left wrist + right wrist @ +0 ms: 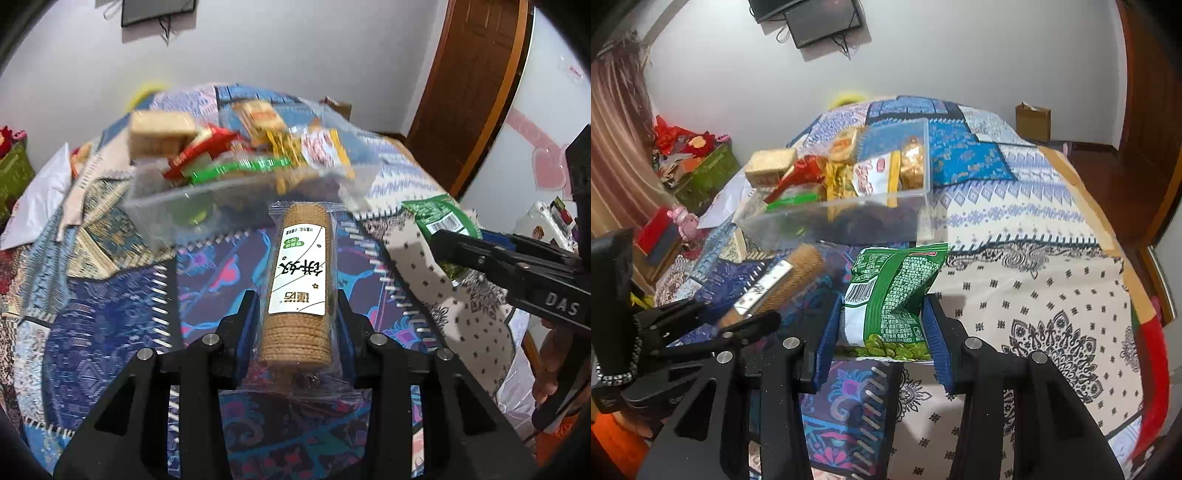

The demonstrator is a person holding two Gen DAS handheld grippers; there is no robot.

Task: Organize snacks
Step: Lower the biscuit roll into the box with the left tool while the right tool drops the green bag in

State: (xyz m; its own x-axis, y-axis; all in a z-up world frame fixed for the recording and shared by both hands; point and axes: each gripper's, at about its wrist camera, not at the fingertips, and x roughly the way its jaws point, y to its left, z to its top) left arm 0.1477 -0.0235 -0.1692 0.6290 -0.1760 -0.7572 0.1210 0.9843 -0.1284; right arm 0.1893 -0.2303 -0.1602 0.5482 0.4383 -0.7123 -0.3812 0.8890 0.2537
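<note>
My left gripper (295, 314) is shut on a clear-wrapped roll of round biscuits (301, 280) with a white label, lifted off the bed. The same roll (783, 280) shows at the left of the right wrist view, held by the left gripper (738, 317). My right gripper (882, 332) is shut on a green bag of broad beans (890, 295), its blue pads pressing both sides. That bag (439, 218) and the right gripper (454, 251) appear at the right of the left wrist view. Ahead stands a clear plastic box (849, 218) filled with several snack packs (871, 173).
A patchwork quilt (1034, 266) covers the bed. Red and green clutter (698, 162) lies at the far left by a curtain. A cardboard box (1032, 122) stands by the far wall, a brown door (469, 85) at the right. A hand (554, 365) holds the right gripper's handle.
</note>
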